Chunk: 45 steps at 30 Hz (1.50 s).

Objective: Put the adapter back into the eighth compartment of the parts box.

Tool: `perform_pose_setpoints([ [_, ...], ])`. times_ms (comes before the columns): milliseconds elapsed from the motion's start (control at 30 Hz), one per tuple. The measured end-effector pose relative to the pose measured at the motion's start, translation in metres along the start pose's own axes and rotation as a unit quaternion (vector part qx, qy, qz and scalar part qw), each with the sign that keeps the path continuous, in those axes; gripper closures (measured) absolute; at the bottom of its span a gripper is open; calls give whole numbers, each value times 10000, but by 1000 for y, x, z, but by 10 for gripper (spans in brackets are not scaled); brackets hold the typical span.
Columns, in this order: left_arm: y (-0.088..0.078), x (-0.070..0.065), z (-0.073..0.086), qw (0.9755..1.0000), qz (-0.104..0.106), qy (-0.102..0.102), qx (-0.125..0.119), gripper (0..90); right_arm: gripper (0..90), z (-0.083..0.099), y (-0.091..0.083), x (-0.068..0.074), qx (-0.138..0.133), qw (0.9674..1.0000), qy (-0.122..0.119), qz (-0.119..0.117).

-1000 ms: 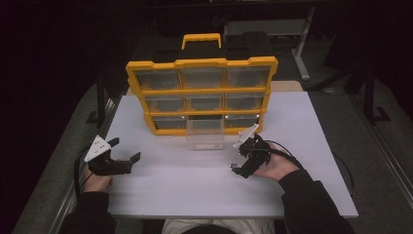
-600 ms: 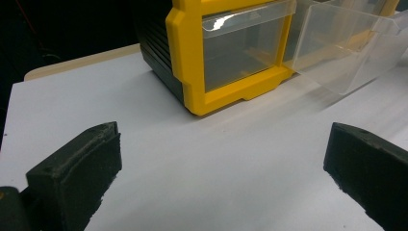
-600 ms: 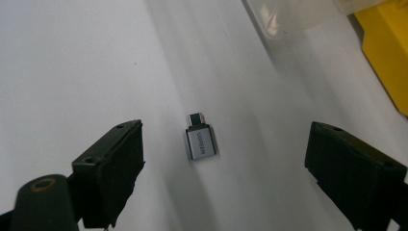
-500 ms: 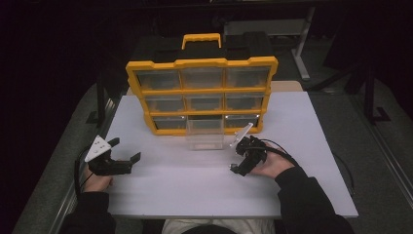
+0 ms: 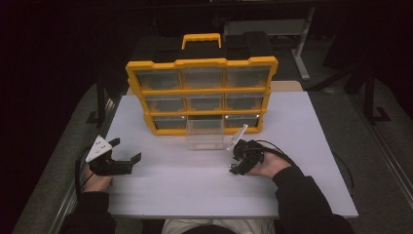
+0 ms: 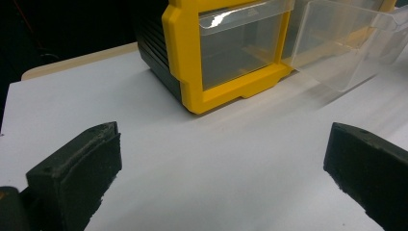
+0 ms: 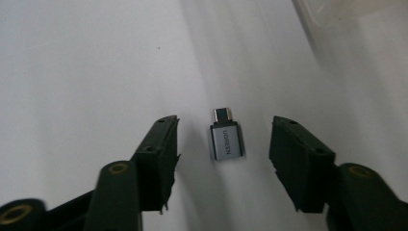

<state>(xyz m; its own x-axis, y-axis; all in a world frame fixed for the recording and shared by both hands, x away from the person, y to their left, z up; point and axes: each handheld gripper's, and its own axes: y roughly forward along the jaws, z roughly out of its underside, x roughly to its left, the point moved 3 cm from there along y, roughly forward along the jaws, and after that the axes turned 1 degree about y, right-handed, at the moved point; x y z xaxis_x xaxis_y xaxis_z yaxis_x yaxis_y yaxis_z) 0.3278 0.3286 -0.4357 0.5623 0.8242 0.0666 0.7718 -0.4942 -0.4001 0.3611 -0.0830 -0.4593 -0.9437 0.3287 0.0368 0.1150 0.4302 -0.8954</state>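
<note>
The adapter (image 7: 225,142) lies flat on the table (image 5: 302,146), near its middle, between the right gripper (image 7: 223,159)'s open jaws. Centre, lower, then close squarely on its sides (it's small). Left gripper (image 6: 216,183) rests open, empty.

The room around the counter (image 5: 292,195) is nearly black in the high view, while the white top is evenly lit and a little soft and grainy. In the left gripper view, glare streaks the clear drawer fronts of the yellow organizer (image 6: 221,57). In the right gripper view the white surface is bright, the adapter (image 7: 225,139) casts almost no shadow, and the near jaws are slightly blurred.
</note>
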Motion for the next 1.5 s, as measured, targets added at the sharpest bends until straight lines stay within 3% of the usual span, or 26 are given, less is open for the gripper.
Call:
perform_pose_setpoints([
  [200,0,0,0,10000,-6,-7,-5,0,576,-2,2,0,-2,9999,-42,109],
  [467,0,0,0,10000,-8,-4,-5,0,746,-3,2,-1,-22,10000,-3,67],
  [767,0,0,0,10000,-12,-3,-3,0,748,-3,0,-2,22,10000,-2,29],
  [1500,0,0,0,10000,-13,-7,-2,0,748,-9,-25,-8,-158,9997,-6,210],
])
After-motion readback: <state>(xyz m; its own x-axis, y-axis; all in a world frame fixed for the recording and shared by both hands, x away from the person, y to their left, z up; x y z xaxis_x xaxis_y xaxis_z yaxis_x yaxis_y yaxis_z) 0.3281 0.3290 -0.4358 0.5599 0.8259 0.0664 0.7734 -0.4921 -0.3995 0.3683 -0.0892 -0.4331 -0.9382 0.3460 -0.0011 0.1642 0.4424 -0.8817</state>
